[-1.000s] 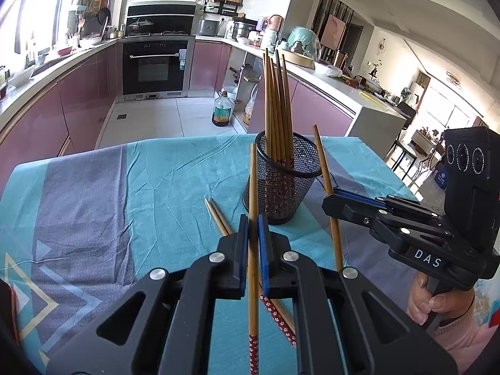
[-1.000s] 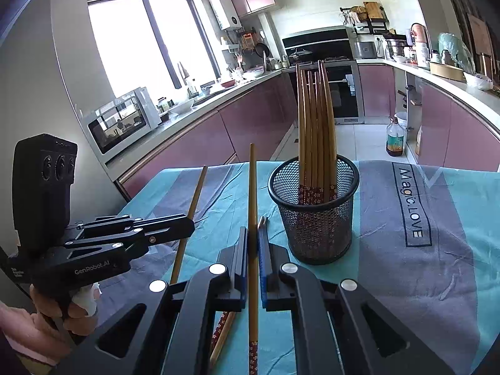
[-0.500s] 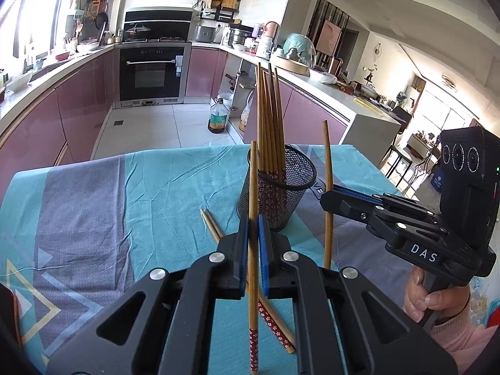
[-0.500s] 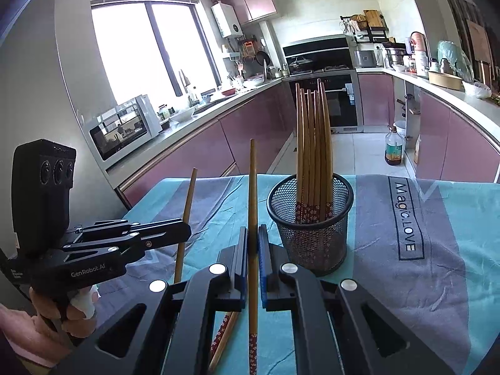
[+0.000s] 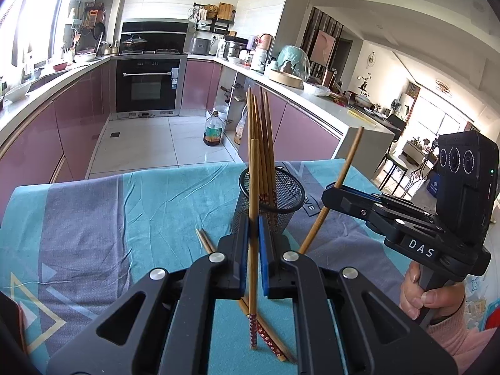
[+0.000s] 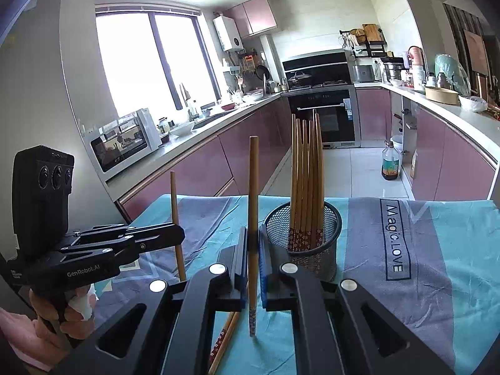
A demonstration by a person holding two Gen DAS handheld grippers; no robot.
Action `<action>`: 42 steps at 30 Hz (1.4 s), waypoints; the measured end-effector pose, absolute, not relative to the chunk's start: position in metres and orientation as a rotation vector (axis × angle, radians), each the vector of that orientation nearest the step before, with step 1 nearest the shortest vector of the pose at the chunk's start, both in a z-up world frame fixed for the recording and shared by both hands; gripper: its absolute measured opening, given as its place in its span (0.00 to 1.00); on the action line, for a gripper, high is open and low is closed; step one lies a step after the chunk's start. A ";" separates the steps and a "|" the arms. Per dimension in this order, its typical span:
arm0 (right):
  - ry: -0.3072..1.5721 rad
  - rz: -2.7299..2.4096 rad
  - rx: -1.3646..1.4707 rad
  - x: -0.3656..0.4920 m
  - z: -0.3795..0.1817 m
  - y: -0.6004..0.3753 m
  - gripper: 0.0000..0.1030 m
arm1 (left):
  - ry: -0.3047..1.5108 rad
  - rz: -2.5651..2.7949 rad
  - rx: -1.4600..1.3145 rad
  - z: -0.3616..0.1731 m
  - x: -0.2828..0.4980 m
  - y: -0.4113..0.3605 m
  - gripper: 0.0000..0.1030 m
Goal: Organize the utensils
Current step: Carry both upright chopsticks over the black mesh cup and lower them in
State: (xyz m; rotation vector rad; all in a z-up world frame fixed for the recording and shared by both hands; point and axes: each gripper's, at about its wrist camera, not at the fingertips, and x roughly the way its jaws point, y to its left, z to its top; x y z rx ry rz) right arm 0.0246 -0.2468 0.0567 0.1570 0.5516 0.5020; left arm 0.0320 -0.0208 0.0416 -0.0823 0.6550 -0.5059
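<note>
We hold one chopstick in each gripper: the left gripper is closed on the left chopstick, the right gripper on the right chopstick. Compared with a second ago, both have risen off the tablecloth. The mesh holder stands at frame centre, so insertion comes next. Two chopsticks remain lying below.

Chopstick upright between clamped jaws
</note>
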 end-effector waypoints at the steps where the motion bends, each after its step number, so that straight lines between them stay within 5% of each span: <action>1: 0.548 0.502 0.157 0.025 0.058 -0.247 0.05 | 0.651 -0.506 -0.082 0.043 0.031 -0.021 0.07; 42: 0.367 0.474 0.080 0.035 0.125 -0.263 0.05 | 0.455 -0.527 -0.050 0.125 0.032 -0.030 0.07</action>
